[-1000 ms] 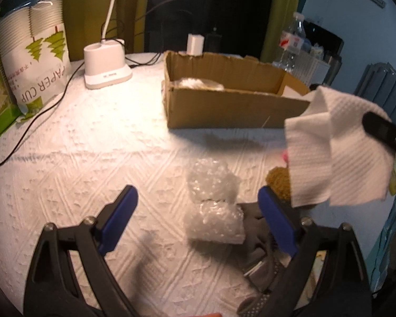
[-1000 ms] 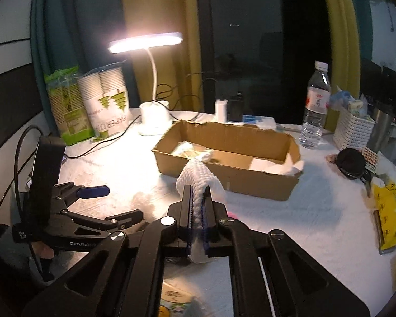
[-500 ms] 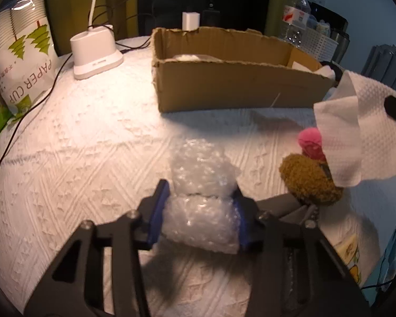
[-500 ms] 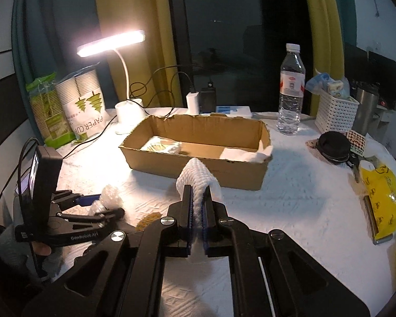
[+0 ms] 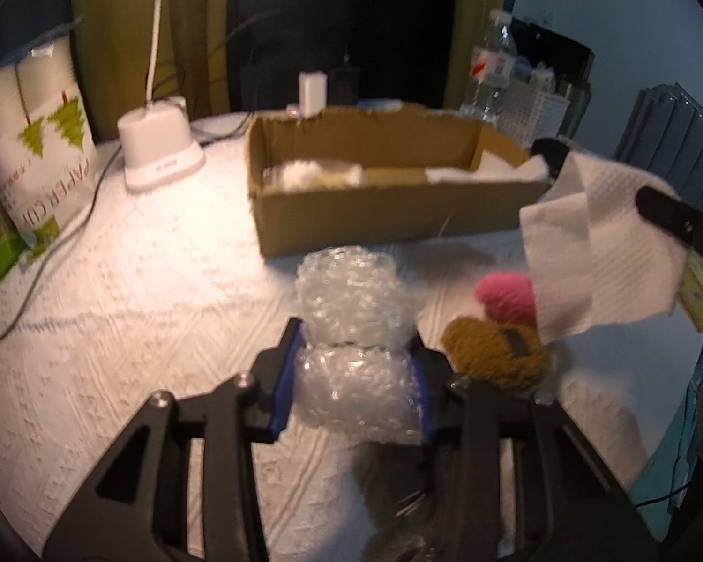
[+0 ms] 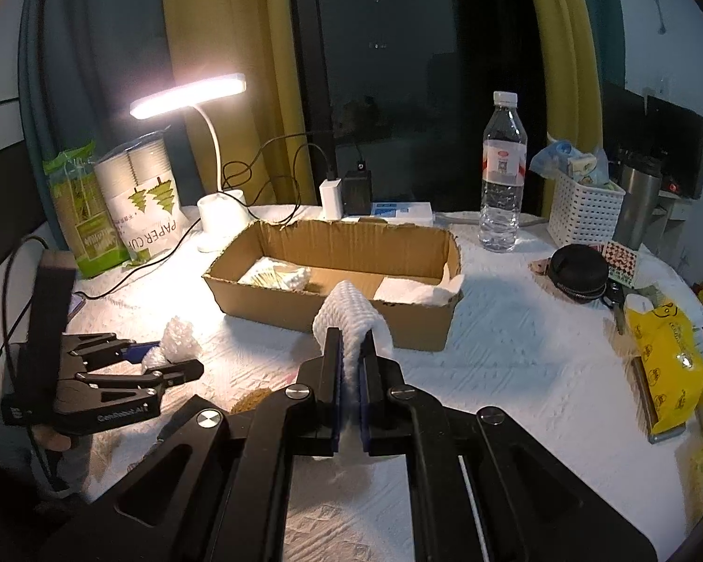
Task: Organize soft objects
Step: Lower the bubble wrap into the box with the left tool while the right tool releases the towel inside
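Observation:
My left gripper (image 5: pixel 354 374) is shut on a wad of clear bubble wrap (image 5: pixel 356 328) and holds it above the white tablecloth; it also shows in the right wrist view (image 6: pixel 164 360). My right gripper (image 6: pixel 350 351) is shut on a folded white paper towel (image 6: pixel 349 316), which hangs at the right in the left wrist view (image 5: pixel 595 253). An open cardboard box (image 6: pixel 332 281) stands ahead of both, with white soft items inside. A mustard knitted piece (image 5: pixel 492 351) and a pink one (image 5: pixel 506 295) lie right of the bubble wrap.
A desk lamp base (image 5: pixel 161 154), a pack of paper cups (image 6: pixel 140 206), a water bottle (image 6: pixel 501 187), a white basket (image 6: pixel 586 206), a black round pouch (image 6: pixel 579 271) and a yellow bag (image 6: pixel 665 360) stand around the box. Cables run at the left.
My left gripper went from open around the bubble wrap to shut on it and lifted it. My right gripper moved to face the box, still holding the paper towel.

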`<state>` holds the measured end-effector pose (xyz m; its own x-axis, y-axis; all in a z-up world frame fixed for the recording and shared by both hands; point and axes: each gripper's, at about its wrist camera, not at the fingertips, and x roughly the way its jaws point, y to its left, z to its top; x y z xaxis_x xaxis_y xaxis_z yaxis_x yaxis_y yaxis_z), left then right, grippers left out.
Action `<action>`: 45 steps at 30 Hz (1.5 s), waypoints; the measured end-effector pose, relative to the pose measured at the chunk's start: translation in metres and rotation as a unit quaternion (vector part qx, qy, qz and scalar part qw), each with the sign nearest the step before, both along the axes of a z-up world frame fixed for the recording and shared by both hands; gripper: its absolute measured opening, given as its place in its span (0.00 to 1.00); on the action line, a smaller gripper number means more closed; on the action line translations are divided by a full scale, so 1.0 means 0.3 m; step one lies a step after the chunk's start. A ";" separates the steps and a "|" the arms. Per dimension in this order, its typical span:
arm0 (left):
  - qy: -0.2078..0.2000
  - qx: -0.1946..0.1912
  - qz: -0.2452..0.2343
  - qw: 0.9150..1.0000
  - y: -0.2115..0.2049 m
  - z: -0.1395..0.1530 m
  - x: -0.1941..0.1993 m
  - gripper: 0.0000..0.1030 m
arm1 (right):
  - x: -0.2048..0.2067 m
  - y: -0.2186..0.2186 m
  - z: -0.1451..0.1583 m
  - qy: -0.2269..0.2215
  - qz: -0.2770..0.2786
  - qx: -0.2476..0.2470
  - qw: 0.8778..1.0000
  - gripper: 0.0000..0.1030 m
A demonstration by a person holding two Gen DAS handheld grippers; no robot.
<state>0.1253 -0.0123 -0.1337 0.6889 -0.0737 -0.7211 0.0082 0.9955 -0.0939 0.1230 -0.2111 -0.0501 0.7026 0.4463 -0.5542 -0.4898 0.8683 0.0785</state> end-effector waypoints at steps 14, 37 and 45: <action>-0.052 -0.023 -0.011 0.998 0.012 0.164 0.018 0.40 | -0.012 0.030 0.099 -0.041 0.012 -0.001 0.999 0.06; -0.118 -0.014 -0.016 0.993 0.009 0.330 0.109 0.40 | 0.124 0.043 0.232 -0.099 0.022 0.008 0.995 0.06; -0.129 -0.022 -0.025 0.991 0.031 0.336 0.168 0.40 | 0.196 0.049 0.218 -0.095 0.018 0.008 0.995 0.06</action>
<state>0.1757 -0.0030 -0.0328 0.8451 -0.1397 -0.5160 0.0866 0.9883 -0.1257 0.1819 -0.1963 0.0154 0.7769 0.4809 -0.4065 -0.5281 0.8492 -0.0048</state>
